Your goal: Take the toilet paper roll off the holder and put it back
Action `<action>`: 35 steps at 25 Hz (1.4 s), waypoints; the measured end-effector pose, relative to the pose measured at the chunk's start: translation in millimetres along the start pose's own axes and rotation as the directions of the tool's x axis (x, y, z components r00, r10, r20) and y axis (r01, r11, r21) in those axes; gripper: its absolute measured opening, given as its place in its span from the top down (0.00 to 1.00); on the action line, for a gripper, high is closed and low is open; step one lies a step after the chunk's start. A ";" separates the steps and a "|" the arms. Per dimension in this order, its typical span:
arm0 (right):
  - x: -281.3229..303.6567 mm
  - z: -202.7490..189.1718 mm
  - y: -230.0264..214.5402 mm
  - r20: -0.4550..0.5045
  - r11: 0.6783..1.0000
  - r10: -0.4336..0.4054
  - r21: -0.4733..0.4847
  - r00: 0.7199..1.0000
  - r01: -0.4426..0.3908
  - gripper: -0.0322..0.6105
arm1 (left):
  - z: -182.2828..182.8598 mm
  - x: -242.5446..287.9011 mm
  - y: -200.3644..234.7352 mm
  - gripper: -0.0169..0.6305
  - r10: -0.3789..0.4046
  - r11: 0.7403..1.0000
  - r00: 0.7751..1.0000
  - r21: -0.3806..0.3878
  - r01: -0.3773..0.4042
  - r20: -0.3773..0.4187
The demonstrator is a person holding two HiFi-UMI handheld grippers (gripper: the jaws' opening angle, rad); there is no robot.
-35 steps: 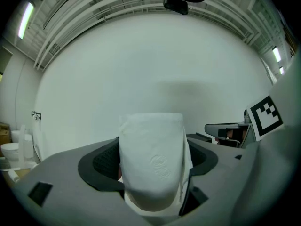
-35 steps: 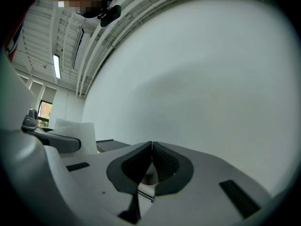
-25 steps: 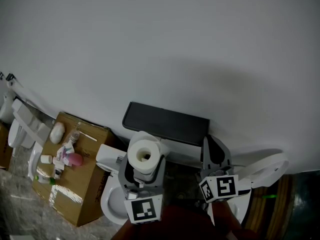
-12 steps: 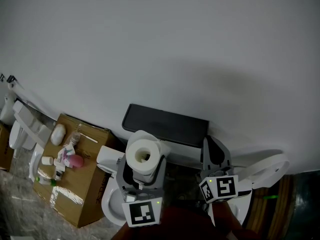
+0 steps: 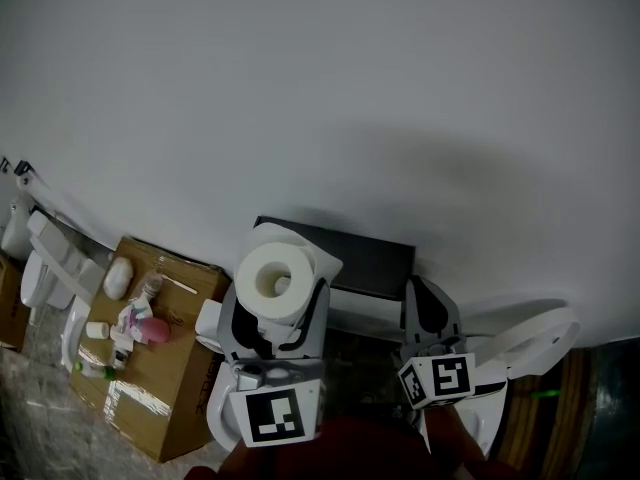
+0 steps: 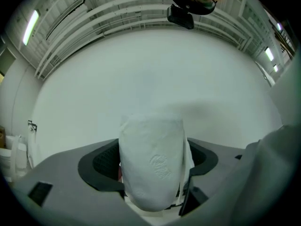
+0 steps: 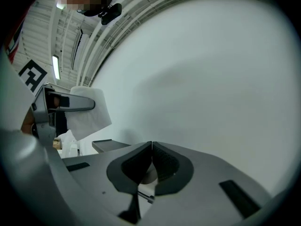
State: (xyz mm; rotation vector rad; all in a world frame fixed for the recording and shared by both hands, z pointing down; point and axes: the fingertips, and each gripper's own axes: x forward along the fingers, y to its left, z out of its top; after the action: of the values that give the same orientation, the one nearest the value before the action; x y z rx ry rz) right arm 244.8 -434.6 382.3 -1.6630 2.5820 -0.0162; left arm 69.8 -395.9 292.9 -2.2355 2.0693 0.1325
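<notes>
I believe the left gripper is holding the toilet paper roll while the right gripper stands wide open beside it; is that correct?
Not quite. The right gripper is not open: the right gripper view shows its jaws pressed together with nothing between them. The rest holds: the left gripper is shut on the toilet paper roll.

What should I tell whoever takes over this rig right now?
Left tongs: shut on the toilet paper roll, its core hole facing the head camera.
Right tongs: shut, empty, beside the left ones.
Done: the roll is off the black-topped holder on the wall, held in front of its left end.
Left: put the roll back on the holder and let go.
</notes>
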 end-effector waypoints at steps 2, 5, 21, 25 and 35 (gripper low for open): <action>-2.4 -0.2 -0.7 0.002 1.000 -0.004 0.000 1.000 0.004 0.92 | 5.6 8.5 -1.1 0.32 -0.005 1.000 1.000 0.005 0.005 0.017; -3.4 0.4 -1.5 0.002 1.000 -0.006 -0.007 1.000 0.006 0.92 | 8.4 23.0 -4.7 0.32 -0.017 1.000 0.999 0.011 0.017 0.033; -9.5 2.2 -11.5 0.009 0.999 -0.034 -0.013 0.999 0.034 0.92 | -52.0 76.1 -28.5 0.32 -0.072 0.996 0.994 0.036 0.075 -0.082; -11.6 -1.6 -15.1 0.002 0.999 -0.044 -0.012 0.999 0.044 0.92 | -63.5 81.1 -27.7 0.32 -0.064 0.998 0.994 0.009 0.065 -0.090; -10.5 5.9 -15.0 0.019 0.999 -0.032 -0.011 0.999 0.033 0.92 | -59.3 81.2 -29.9 0.32 -0.061 0.997 0.995 0.030 0.064 -0.078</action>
State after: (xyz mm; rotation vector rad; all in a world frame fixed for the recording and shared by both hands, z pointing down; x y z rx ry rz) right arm 263.1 -431.1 377.7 -1.7003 2.5461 0.0133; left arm 105.9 -481.5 341.7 -2.3183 2.0197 0.0078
